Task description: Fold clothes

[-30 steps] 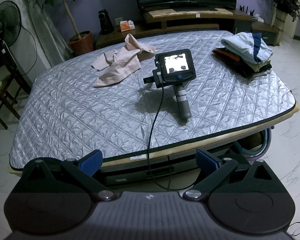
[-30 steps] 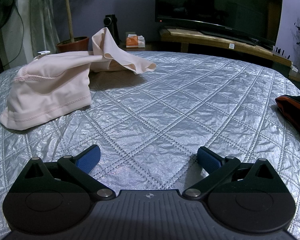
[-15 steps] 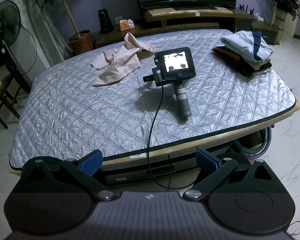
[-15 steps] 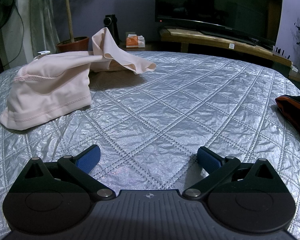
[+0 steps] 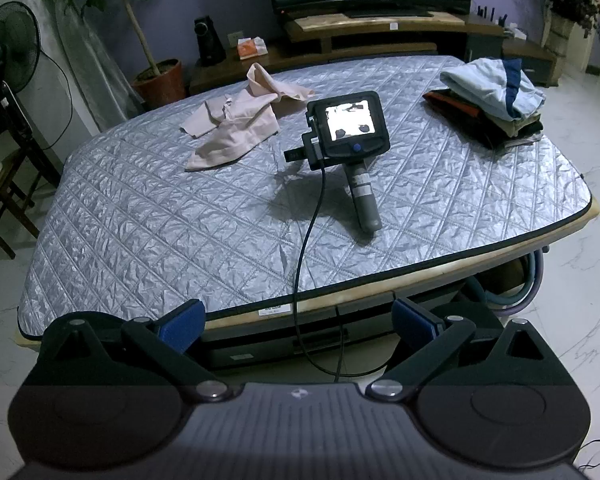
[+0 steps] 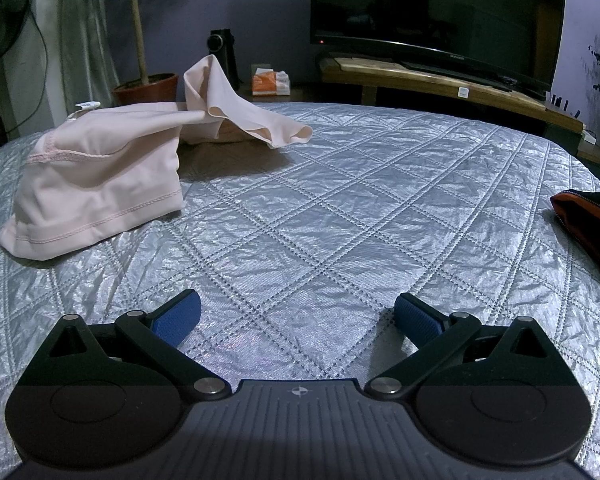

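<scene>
Wide bare silver quilted table cover (image 6: 340, 216) lying open at 12 o'clock, crumpled pink garment (image 6: 100, 184) blocking 10 o'clock, folded clothes stack (image 5: 496, 100) crowding 2 o'clock.

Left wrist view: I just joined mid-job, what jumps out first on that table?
The right gripper lies set down mid-table on the silver quilted cover, screen lit, cable trailing off the near edge. Beyond it to the left sits a crumpled pink garment, unfolded; at the far right, a stack of folded clothes.
</scene>
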